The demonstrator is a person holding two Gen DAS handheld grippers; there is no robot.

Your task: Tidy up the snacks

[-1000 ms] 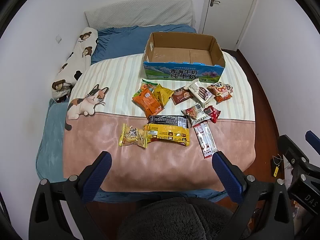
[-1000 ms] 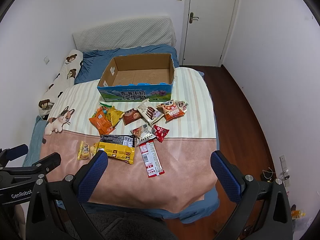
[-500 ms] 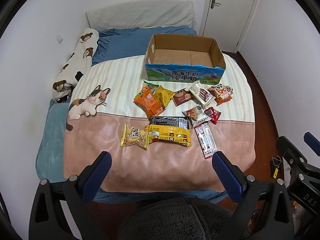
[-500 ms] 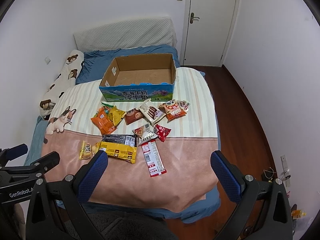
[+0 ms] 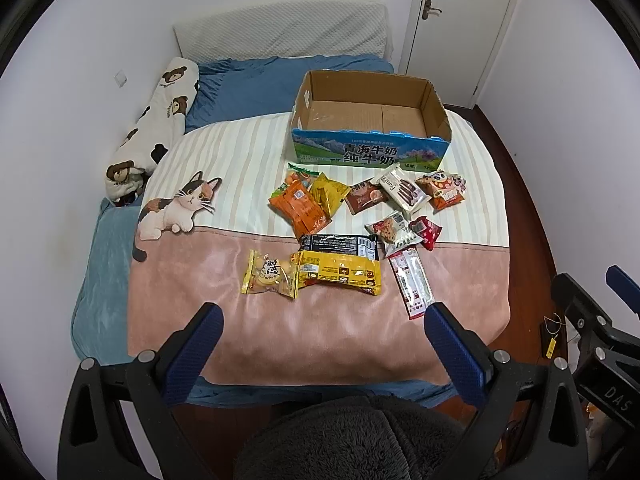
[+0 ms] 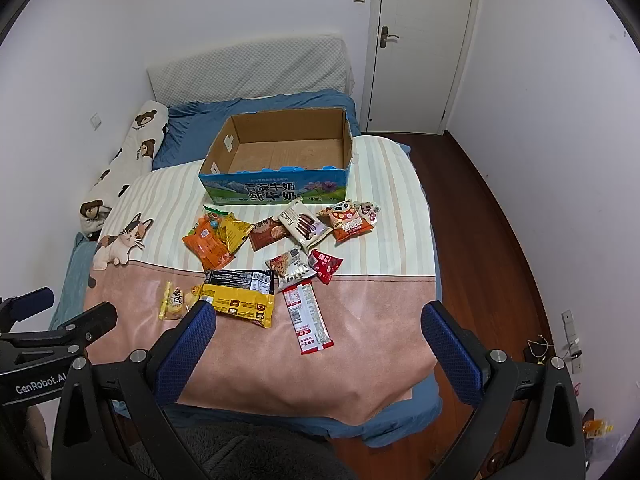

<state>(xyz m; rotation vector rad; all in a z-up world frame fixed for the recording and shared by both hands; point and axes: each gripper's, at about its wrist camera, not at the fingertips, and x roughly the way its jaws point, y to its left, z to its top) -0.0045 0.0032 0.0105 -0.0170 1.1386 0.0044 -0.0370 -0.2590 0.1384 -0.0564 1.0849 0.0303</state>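
Note:
Several snack packets lie loose on the bed in front of an empty cardboard box (image 5: 368,154) (image 6: 276,190). Nearest me are a yellow packet (image 5: 338,273) (image 6: 240,304), a small yellow bag (image 5: 266,272) (image 6: 174,300) and a long red-and-white bar (image 5: 412,282) (image 6: 308,320). An orange packet (image 5: 300,208) lies further back. My left gripper (image 5: 323,312) hovers open above the bed's near edge, holding nothing. My right gripper (image 6: 319,310) is also open and empty, level with the left one and to its right.
The bed (image 5: 320,340) has a pink and striped blanket with a cat print (image 5: 176,208). A bear-print bolster (image 5: 156,128) lies along the left wall. Wooden floor (image 6: 492,240) and a shut door (image 6: 420,40) are on the right. A grey fuzzy sleeve (image 5: 352,440) shows below.
Both views have drifted very slightly. The snacks and the box have not moved, and both grippers stay open.

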